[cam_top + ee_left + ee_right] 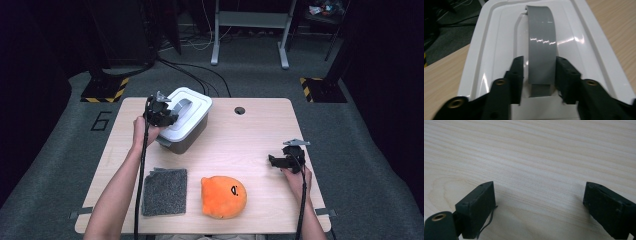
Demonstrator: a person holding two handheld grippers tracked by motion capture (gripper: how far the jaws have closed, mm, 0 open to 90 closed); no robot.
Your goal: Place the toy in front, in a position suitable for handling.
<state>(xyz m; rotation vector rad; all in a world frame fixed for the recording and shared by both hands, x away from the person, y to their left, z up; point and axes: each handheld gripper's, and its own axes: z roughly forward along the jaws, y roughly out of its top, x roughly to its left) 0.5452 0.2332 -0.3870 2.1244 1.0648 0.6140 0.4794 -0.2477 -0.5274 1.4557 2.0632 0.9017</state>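
Left claw [537,75] astride handle [541,42], seemingly loose

High view overlooks the table [260,130]; both gripper views skim it closely.

A grey felt cloth [164,191] lies flat on the light wooden table [250,145] at about seven o'clock, near the front edge. Just beside it, toward six o'clock, sits an orange plush toy [223,196] with a small dark face mark on its top, apart from the cloth. A round dark hole [239,110] is set in the tabletop at twelve o'clock, near the far edge. Beyond the table, grey carpet [260,80] carries black cables [190,72] at eleven o'clock, white frame legs [250,30] at twelve, and yellow-black hazard strips [106,91] at ten and two o'clock.
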